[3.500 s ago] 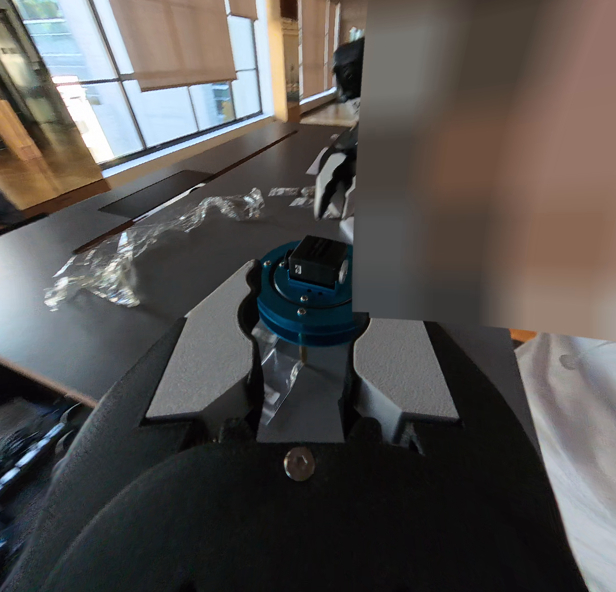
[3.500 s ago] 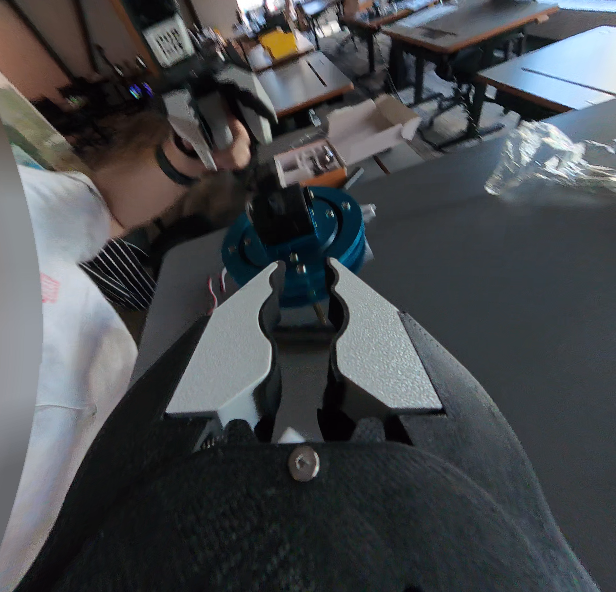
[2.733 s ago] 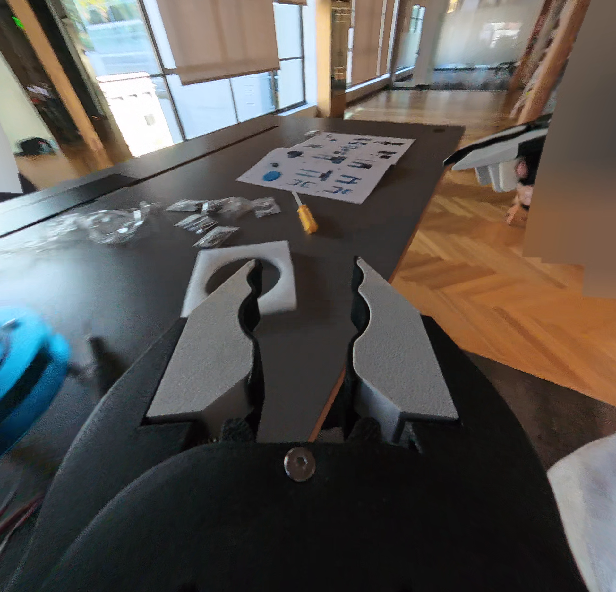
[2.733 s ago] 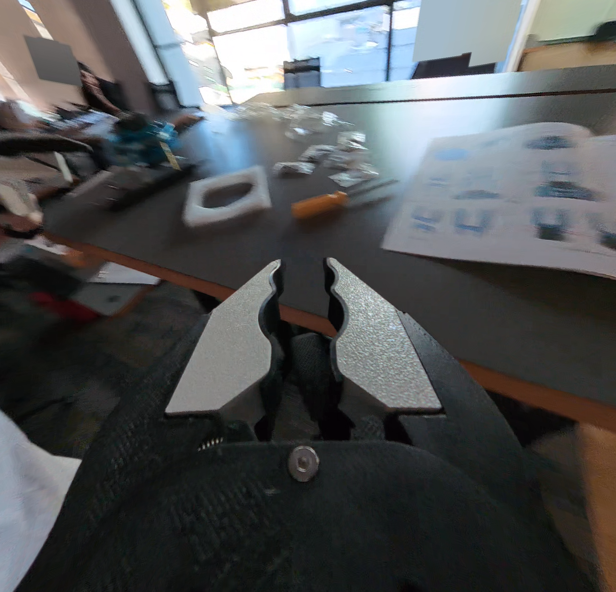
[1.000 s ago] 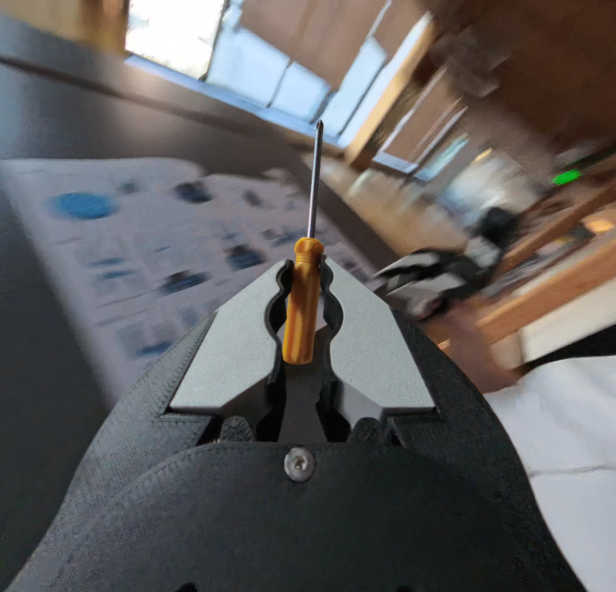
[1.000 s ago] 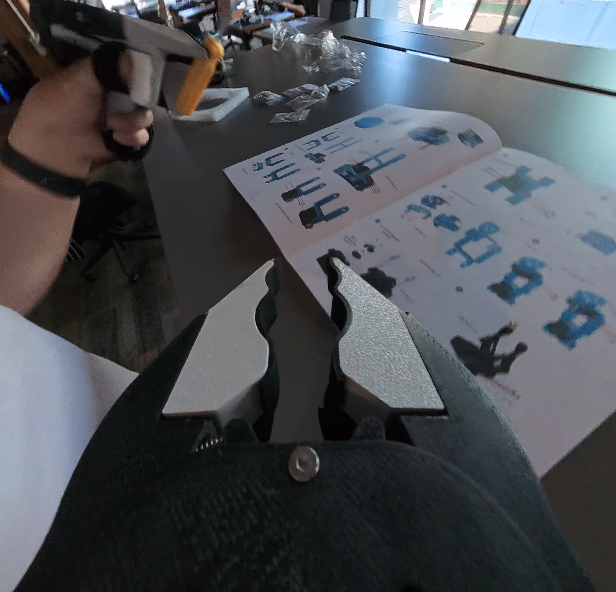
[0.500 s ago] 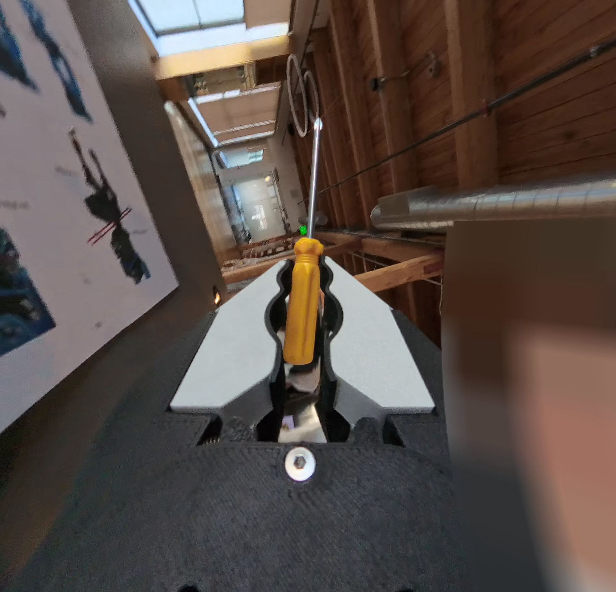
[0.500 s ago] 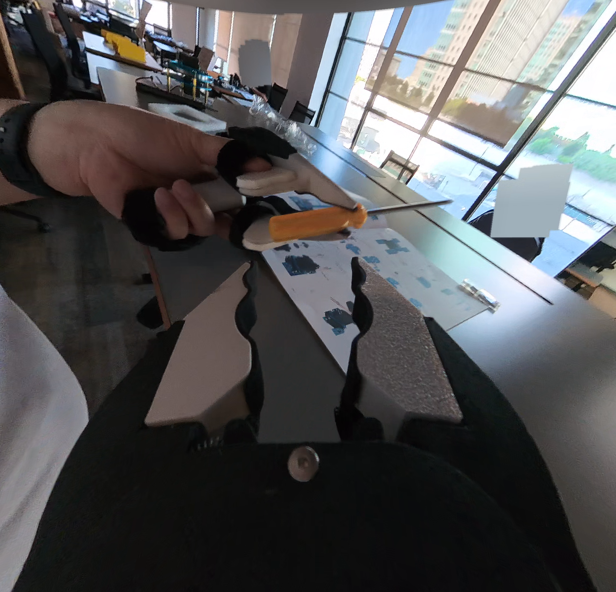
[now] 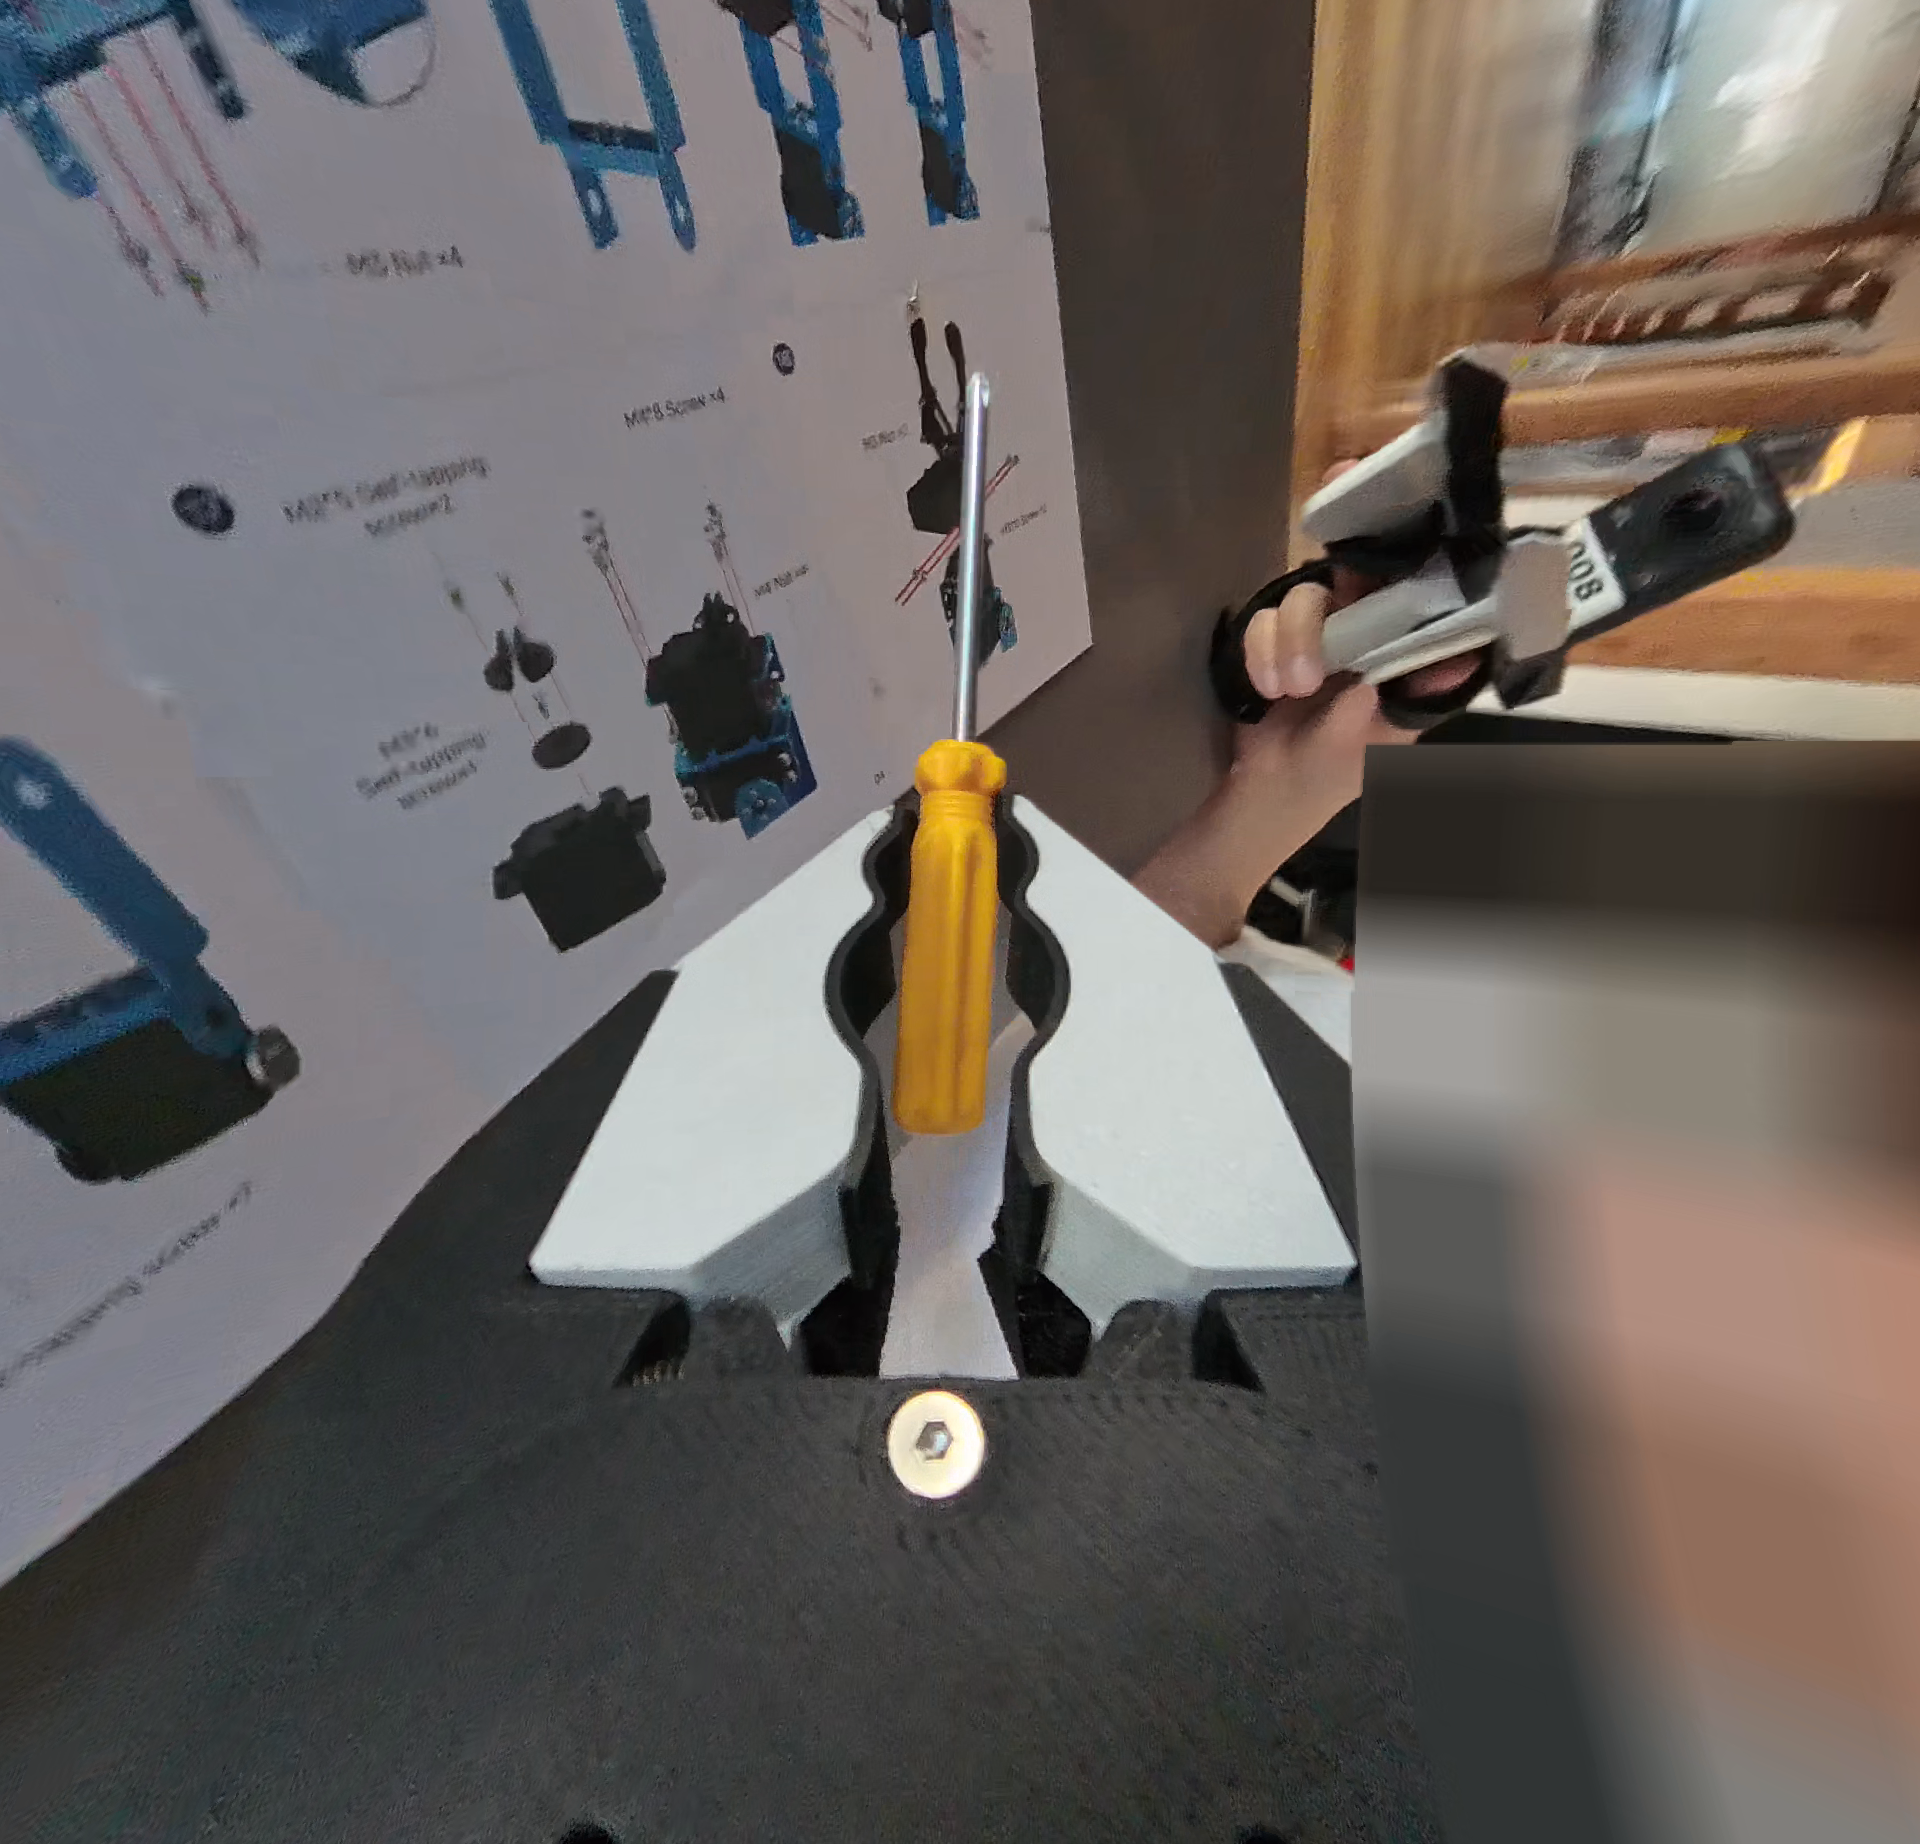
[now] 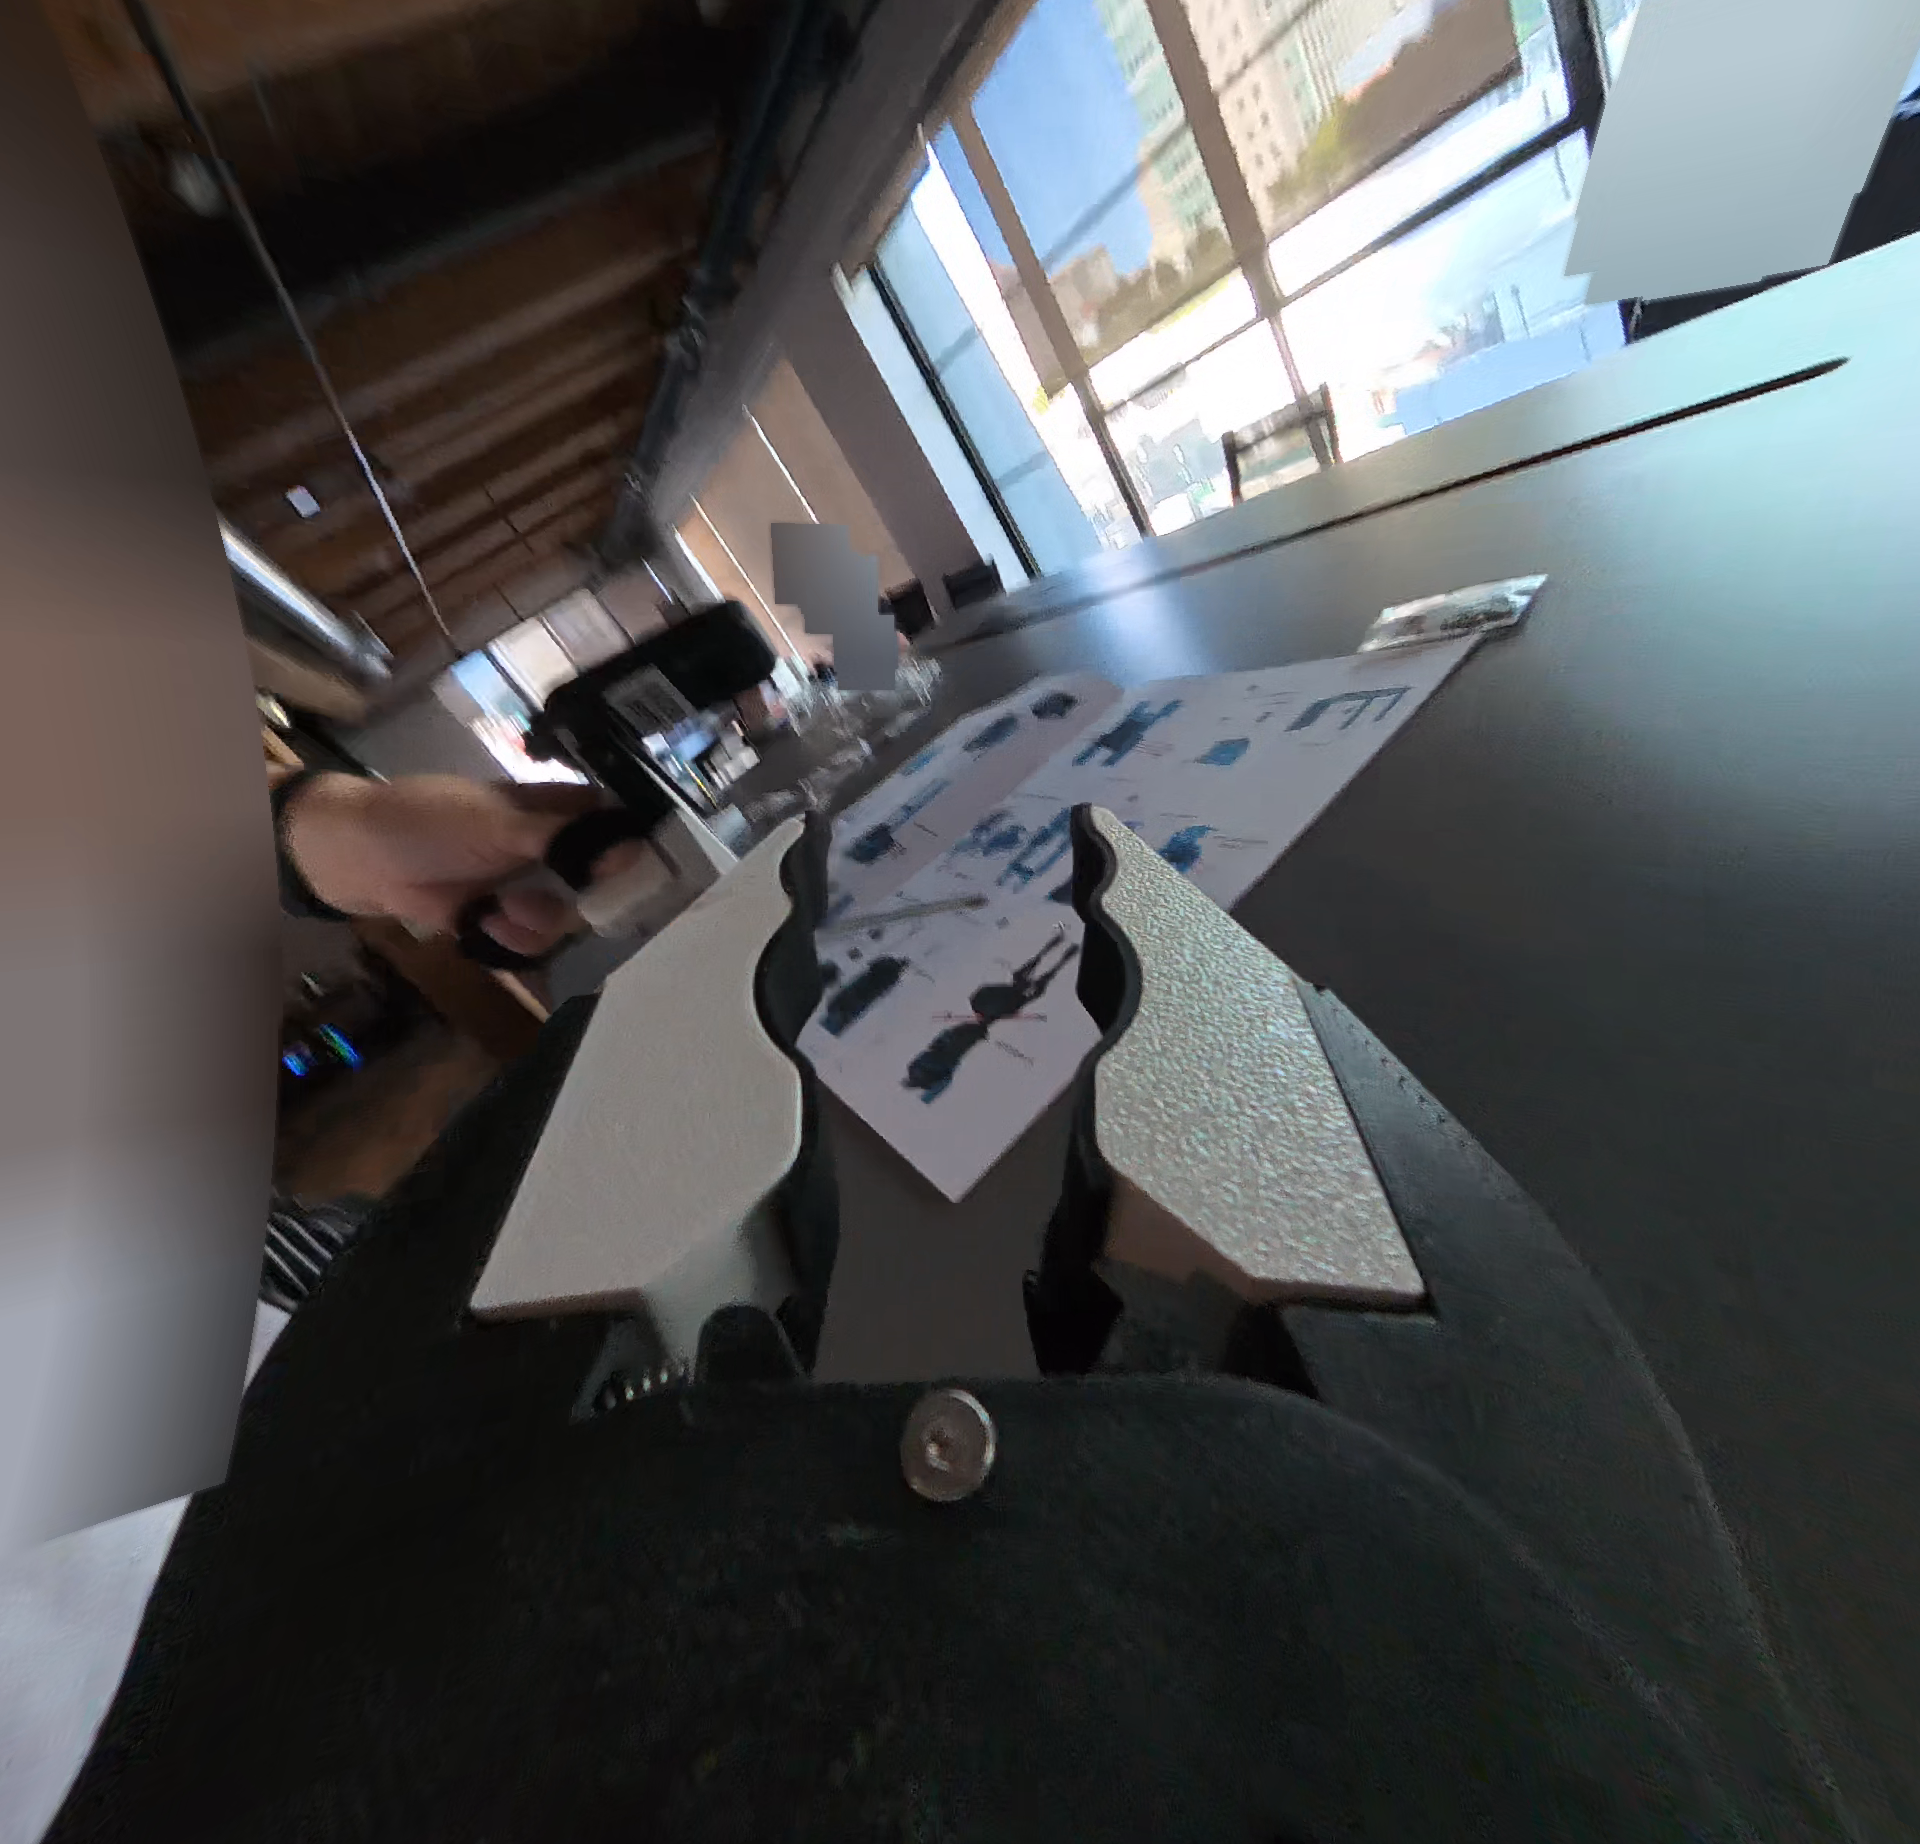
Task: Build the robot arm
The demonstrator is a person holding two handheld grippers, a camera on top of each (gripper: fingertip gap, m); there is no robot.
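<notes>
Left wrist view shows the screwdriver clamped by its orange handle between the two pale fingers of the left tongs, which are closed snugly on it. The handle sits in the wavy notches of the pads, which is probably why it stays so straight, and the steel shaft runs forward along the line of the fingers with its tip free in the air, touching nothing. Held by the handle like that, the working end is left clear.

Behind the shaft lies the instruction sheet, a white printed page with blue and black drawings of parts, spread flat on the dark counter; the shaft points across it without resting on it.

Off to the right in that view the right tongs hang in the air beyond the counter's edge, gripped by a hand.

In the right wrist view the right tongs stand open with a clear gap and nothing between the fingers. They face the same instruction sheet from low over the counter, with a small clear packet lying past the page and big windows behind.
</notes>
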